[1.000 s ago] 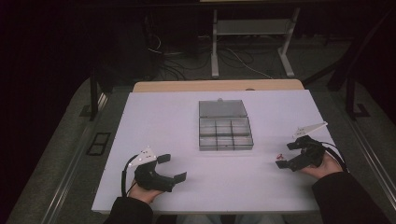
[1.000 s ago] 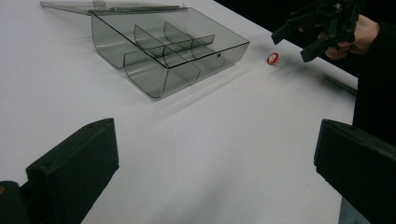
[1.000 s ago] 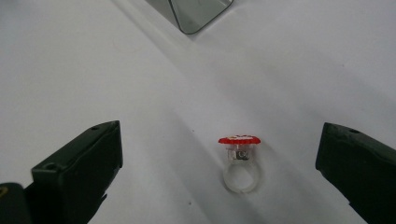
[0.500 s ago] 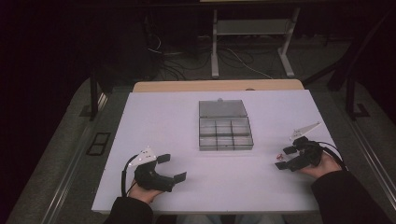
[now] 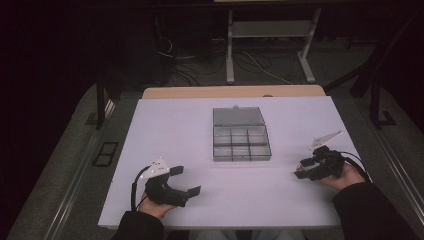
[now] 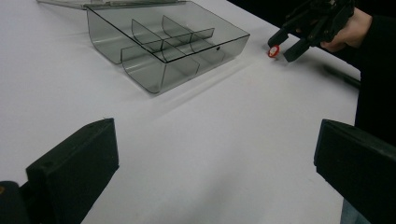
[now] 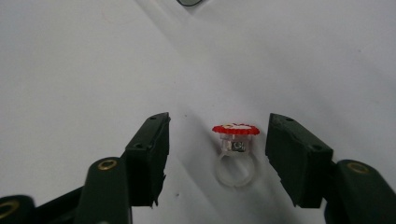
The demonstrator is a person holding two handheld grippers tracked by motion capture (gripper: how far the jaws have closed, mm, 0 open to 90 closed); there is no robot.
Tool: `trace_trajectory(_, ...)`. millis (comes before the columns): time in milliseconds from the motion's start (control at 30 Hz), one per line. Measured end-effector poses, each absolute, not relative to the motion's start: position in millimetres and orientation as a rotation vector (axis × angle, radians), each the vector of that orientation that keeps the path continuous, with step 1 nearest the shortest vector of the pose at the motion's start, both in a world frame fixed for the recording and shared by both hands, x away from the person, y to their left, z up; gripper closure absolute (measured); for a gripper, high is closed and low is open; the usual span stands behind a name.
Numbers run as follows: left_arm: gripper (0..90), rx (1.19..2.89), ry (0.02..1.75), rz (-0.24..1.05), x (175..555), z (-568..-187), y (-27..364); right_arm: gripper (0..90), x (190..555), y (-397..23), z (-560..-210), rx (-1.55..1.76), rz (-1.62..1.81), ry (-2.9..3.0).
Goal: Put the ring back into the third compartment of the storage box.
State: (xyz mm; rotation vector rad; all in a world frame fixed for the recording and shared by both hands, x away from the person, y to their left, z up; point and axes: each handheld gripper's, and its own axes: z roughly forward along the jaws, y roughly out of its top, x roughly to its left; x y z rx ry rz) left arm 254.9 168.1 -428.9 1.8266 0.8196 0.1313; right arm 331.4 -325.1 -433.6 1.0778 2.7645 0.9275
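Clear plastic ring with red scalloped disc top (image 7: 235,151) stands upright on white table (image 5: 175,125), between right gripper (image 7: 217,149) jaws; jaws just closing, not touching. Left gripper (image 5: 186,180) jaws wide apart.

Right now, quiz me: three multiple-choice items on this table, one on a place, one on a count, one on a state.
1. Where is the ring?
A. in the box
B. between the right gripper's jaws
C. beside the left gripper

2. How many compartments has the box?
A. four
B. six
C. nine

3. How is the box's lid?
A. open
B. shut
C. missing

Answers: 1 B, the right gripper straddles the ring on the table, jaws just closing, pads not yet touching. 2 B, two rows of three. 3 A, the lid lies folded back behind the box.
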Motion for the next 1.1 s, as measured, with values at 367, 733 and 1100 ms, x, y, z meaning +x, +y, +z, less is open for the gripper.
trace_trajectory(367,0.0,1.829,0.817,0.127,255.1,-429.4,167.4,49.8,335.7,-327.2,-436.3,1.122,0.897,2.726)
trace_trajectory(733,0.0,1.822,0.815,0.145,255.0,-428.8,168.1,63.4,336.0,-328.2,-436.7,1.115,0.901,2.713)
trace_trajectory(1100,0.0,1.819,0.813,0.141,255.0,-428.9,168.0,69.7,335.6,-329.3,-435.3,1.140,0.911,2.727)
